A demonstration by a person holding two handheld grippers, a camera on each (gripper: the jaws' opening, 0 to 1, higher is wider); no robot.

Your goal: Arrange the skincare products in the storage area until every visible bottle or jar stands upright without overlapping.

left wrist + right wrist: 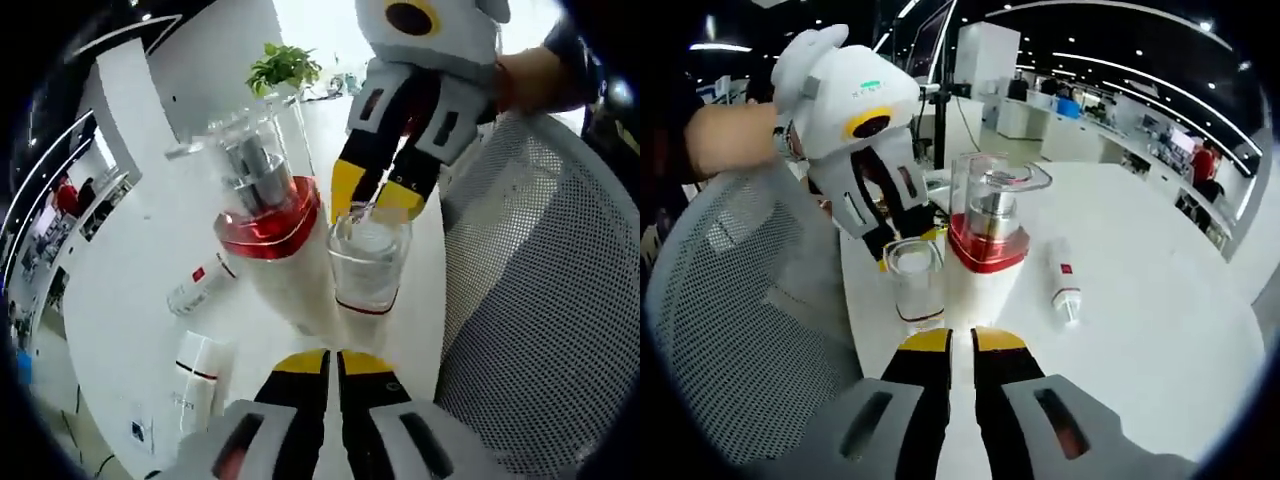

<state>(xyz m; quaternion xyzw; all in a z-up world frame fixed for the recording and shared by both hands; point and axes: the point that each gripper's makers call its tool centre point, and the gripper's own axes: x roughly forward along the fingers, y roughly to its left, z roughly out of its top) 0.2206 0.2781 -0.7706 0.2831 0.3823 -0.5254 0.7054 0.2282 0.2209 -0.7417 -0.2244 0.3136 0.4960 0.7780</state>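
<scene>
Both tools (333, 362) (961, 340) closed, empty; clear-capped bottle (368, 262) stands upright just ahead.

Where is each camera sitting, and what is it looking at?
Left gripper view: rides the left gripper, looking past its shut jaws at the small clear-capped bottle; the right gripper and a hand behind it face it.
Right gripper view: rides the right gripper, looking at that bottle from the opposite side; left gripper and a forearm show.
Shared: large red-banded bottle, lying tube, mesh basket.
</scene>
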